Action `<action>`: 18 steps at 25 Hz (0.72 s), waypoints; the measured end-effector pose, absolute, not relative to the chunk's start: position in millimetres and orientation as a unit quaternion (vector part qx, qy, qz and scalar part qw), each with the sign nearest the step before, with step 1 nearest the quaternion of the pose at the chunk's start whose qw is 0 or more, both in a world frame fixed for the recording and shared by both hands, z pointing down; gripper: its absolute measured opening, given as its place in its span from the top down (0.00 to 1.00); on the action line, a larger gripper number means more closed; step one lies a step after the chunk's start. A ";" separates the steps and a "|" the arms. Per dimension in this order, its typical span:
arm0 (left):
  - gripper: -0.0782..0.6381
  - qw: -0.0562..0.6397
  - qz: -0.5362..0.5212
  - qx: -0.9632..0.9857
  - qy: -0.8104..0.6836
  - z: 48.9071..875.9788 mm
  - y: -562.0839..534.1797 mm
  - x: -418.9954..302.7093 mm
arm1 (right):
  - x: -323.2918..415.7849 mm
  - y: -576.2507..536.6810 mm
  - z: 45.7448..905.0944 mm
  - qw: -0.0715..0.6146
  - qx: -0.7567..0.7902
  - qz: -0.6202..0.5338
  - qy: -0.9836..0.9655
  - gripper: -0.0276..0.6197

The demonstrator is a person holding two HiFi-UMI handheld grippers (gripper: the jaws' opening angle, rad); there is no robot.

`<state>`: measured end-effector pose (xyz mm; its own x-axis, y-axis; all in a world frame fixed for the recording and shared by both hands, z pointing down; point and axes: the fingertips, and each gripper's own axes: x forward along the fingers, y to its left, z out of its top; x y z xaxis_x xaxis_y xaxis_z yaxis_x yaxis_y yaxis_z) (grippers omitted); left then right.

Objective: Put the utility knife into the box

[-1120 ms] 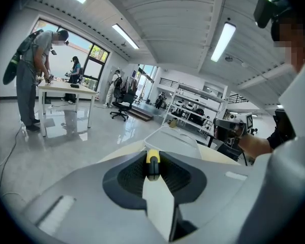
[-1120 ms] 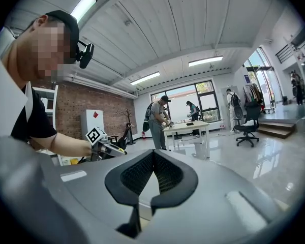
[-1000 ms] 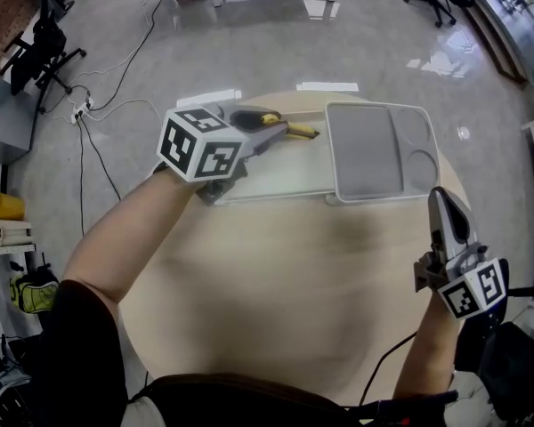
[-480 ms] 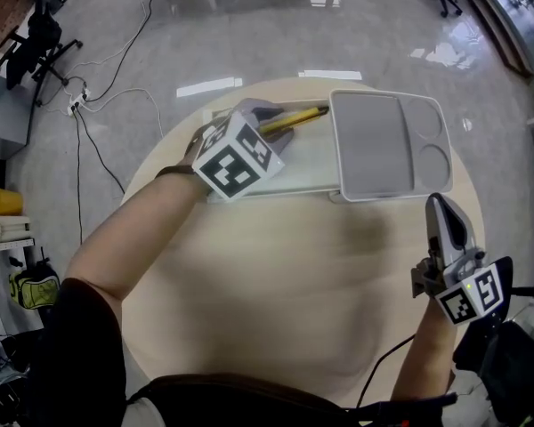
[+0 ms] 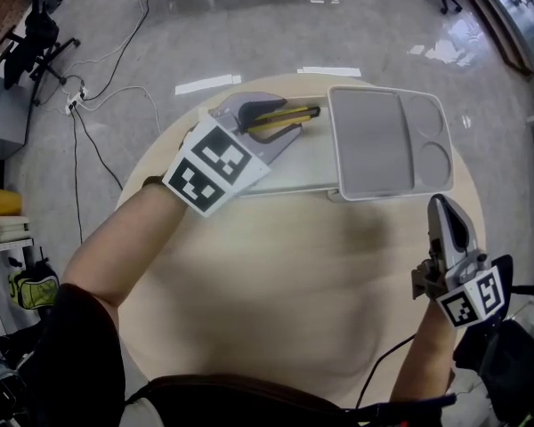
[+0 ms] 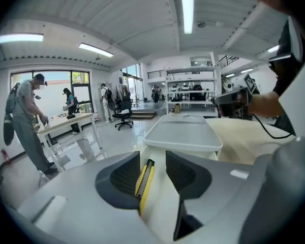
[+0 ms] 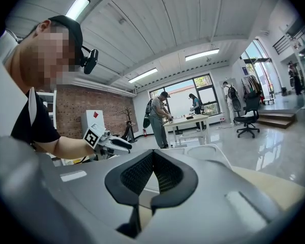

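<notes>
The yellow and black utility knife [image 5: 304, 113] [image 6: 144, 181] lies in the long white box [image 5: 289, 174] at the far side of the round table. My left gripper [image 5: 289, 118] [image 6: 152, 159] is over the box with the knife between its fingers, and its jaws are opening. The knife leans against the left pad while the right pad stands clear of it. Near the table's right edge my right gripper [image 5: 445, 206] [image 7: 152, 155] is shut with nothing in it, its tips pointing toward the far side.
A grey tray [image 5: 387, 145] with several compartments lies against the box's right end. The wooden table [image 5: 276, 283] drops off close behind the box. Cables and office chairs are on the floor beyond. People [image 6: 28, 121] stand at a far bench.
The left gripper has swung round and settled lower over the box, its marker cube now nearer me. Its jaws have spread apart round the knife. The right gripper has stayed put.
</notes>
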<state>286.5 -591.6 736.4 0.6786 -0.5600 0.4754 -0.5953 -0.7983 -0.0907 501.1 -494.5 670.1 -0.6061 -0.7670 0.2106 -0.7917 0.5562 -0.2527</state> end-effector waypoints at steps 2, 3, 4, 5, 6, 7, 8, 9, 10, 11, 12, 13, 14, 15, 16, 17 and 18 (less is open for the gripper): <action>0.69 0.041 0.218 0.923 -0.314 717.7 -585.2 286.3 | 503.1 -491.9 666.0 0.037 0.445 0.163 -0.880 0.93; 0.71 0.044 0.203 0.926 -0.315 708.4 -582.2 285.7 | 504.2 -490.7 663.4 0.037 0.446 0.162 -0.880 0.93; 0.74 0.049 0.188 0.928 -0.317 699.5 -579.4 284.9 | 505.3 -489.5 660.6 0.036 0.447 0.161 -0.879 0.94; 0.76 0.056 0.172 0.930 -0.319 691.7 -576.8 284.1 | 506.4 -488.4 658.1 0.036 0.448 0.160 -0.879 0.94; 0.77 0.062 0.157 0.932 -0.320 685.0 -573.8 283.8 | 507.3 -487.1 656.3 0.037 0.448 0.158 -0.879 0.94; 0.79 0.066 0.145 0.934 -0.319 679.0 -569.9 284.4 | 507.9 -485.4 654.9 0.038 0.449 0.156 -0.879 0.94; 0.79 0.067 0.136 0.936 -0.318 673.1 -565.3 285.4 | 508.3 -483.1 653.2 0.040 0.449 0.154 -0.879 0.94; 0.80 0.064 0.129 0.938 -0.316 666.4 -560.5 285.8 | 508.3 -480.4 650.4 0.042 0.450 0.153 -0.879 0.94; 0.80 0.059 0.124 0.939 -0.317 658.4 -555.9 285.1 | 508.0 -477.5 645.8 0.042 0.451 0.152 -0.879 0.94; 0.81 0.053 0.119 0.939 -0.318 649.1 -551.6 283.2 | 507.3 -474.5 639.6 0.040 0.453 0.150 -0.878 0.94; 0.82 0.046 0.113 0.939 -0.322 639.1 -547.5 280.5 | 506.7 -471.5 632.6 0.038 0.455 0.149 -0.877 0.94; 0.83 0.040 0.107 0.938 -0.326 629.1 -543.4 277.7 | 506.2 -468.5 625.5 0.036 0.456 0.148 -0.877 0.94; 0.85 0.034 0.101 0.938 -0.330 619.3 -539.0 275.7 | 506.2 -465.5 619.0 0.034 0.458 0.146 -0.876 0.94; 0.86 0.032 0.095 0.937 -0.334 610.9 -534.5 274.4 | 506.6 -462.6 613.2 0.033 0.459 0.144 -0.876 0.94; 0.87 0.034 0.090 0.936 -0.337 604.0 -530.1 273.4 | 507.2 -459.8 607.7 0.033 0.459 0.143 -0.876 0.94; 0.87 0.038 0.085 0.936 -0.339 597.8 -525.8 272.7 | 507.8 -457.0 602.1 0.033 0.460 0.141 -0.876 0.94; 0.89 0.042 0.080 0.936 -0.340 591.4 -521.2 272.1 | 508.3 -454.0 596.1 0.033 0.460 0.139 -0.876 0.94</action>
